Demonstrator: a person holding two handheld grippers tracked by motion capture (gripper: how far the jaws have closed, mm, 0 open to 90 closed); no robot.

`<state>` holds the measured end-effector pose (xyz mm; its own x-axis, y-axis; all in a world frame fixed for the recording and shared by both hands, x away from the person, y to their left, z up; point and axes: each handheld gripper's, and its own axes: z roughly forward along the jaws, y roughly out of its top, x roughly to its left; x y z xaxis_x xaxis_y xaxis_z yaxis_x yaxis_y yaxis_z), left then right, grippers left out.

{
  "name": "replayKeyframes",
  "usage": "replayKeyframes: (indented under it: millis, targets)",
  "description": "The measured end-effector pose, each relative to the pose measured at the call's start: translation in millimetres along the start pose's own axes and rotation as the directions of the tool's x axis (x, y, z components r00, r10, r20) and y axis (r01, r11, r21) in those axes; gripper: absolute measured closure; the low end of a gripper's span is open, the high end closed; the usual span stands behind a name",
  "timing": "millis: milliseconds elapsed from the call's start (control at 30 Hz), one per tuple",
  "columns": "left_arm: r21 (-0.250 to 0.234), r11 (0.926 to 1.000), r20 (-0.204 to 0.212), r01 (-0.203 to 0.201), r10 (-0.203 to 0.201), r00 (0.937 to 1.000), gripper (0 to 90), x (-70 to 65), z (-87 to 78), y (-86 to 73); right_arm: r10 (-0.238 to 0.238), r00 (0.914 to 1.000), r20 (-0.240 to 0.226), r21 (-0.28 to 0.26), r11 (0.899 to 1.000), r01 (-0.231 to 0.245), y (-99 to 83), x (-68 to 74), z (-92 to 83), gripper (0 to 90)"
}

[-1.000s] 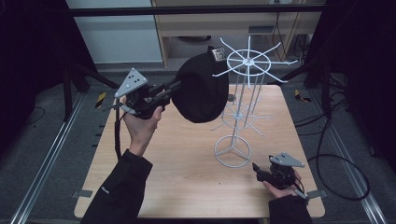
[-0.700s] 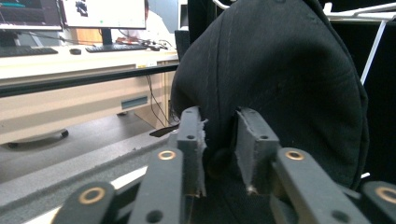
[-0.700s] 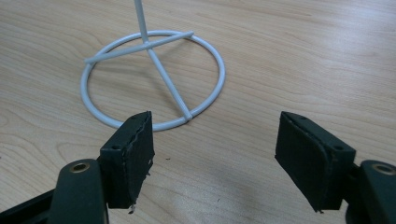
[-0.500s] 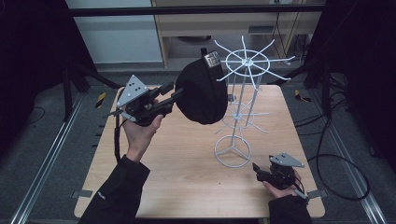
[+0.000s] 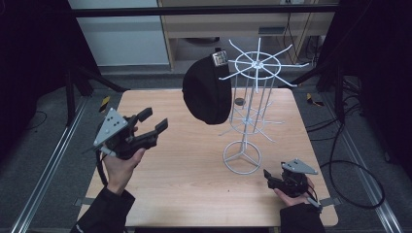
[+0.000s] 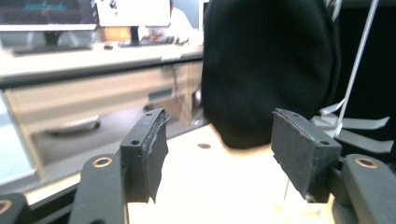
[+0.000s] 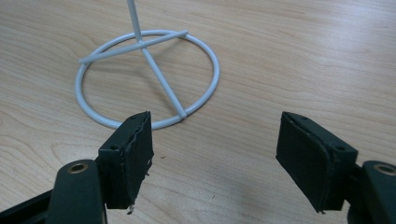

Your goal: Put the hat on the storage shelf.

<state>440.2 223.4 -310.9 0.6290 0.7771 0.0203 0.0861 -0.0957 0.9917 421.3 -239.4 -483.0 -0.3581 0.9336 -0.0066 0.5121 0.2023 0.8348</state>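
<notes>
A black cap (image 5: 206,92) hangs from an arm of the white wire rack (image 5: 257,63), which stands on the wooden table (image 5: 170,194). My left gripper (image 5: 154,119) is held left of the cap and apart from it. Its jaws have just been opening and stand wide with nothing between them. In the left gripper view the cap (image 6: 266,65) hangs beyond the gripper (image 6: 224,149). My right gripper (image 5: 269,178) rests low at the table's front right, open. It faces the rack's ring base (image 7: 217,70), with bare wood between its pads (image 7: 308,158).
A small dark round object (image 5: 239,101) lies on the table behind the rack. A wooden cabinet (image 5: 243,29) stands past the far edge. Dark frame posts flank the table and cables (image 5: 350,165) trail on the floor at the right.
My left gripper has let go of the cap, opened, and drawn back down and to the left. The cap now hangs on the rack by itself. The right gripper has stayed put.
</notes>
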Motion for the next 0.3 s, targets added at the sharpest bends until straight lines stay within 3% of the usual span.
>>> replayKeyframes:
  millis: [133, 200, 300]
  targets:
    - [0.102, 0.9938, -0.054, 0.045, -0.039, 0.9978, 32.2, 12.5, -11.3, -41.7, 0.01, 0.9999, 0.004, 0.0, 1.0, -0.01, -0.7, -1.0, 0.3, 25.9]
    - [0.147, 0.9859, -0.072, 0.079, -0.069, 0.995, 31.3, 18.9, -15.6, -64.7, 0.01, 0.9999, 0.008, 0.0, 1.0, -0.01, -1.0, -1.4, 0.4, 25.1]
    - [0.235, 0.9651, -0.116, 0.116, -0.09, 0.9892, 30.0, 28.3, -20.5, -99.5, 0.014, 0.9998, 0.011, -0.001, 1.0, -0.014, -1.2, -2.1, 0.5, 23.8]
